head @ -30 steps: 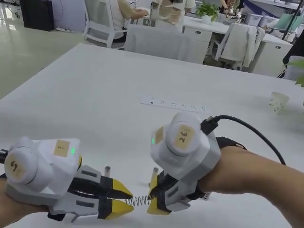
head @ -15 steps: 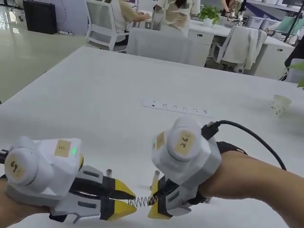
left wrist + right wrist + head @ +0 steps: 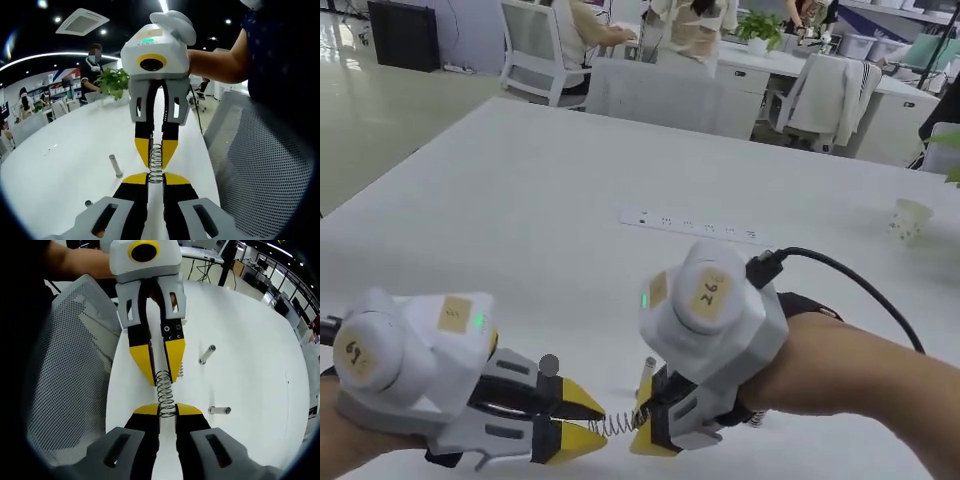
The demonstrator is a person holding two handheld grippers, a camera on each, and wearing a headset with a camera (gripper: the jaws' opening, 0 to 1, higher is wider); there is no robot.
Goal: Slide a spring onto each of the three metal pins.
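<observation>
Spring (image 3: 615, 424) spans the gap between two hand-held grippers at the lower centre of the head view, stretched level over a white counter (image 3: 520, 180). The left gripper (image 3: 588, 427), at the lower left of the frame, has its yellow-tipped jaws drawn narrow onto one end of the coil. The right gripper (image 3: 642, 428), at lower centre with a black cable (image 3: 850, 270) running from its body, pinches the other end the same way. In both gripper views the coil runs straight up the middle of the frame, from one pair of yellow tips to the opposing pair.

Two upright metal pins show behind the grippers in the head view. The left pin (image 3: 549, 365) rises just above the left gripper's jaws. The right pin (image 3: 647, 375) stands close against the right gripper; whether it touches cannot be told.

Farther back, a white power strip (image 3: 690, 227) lies at mid-frame and a paper cup (image 3: 909, 217) sits near the right edge. A grey office chair (image 3: 650, 95) stands at the counter's far side, top centre.
</observation>
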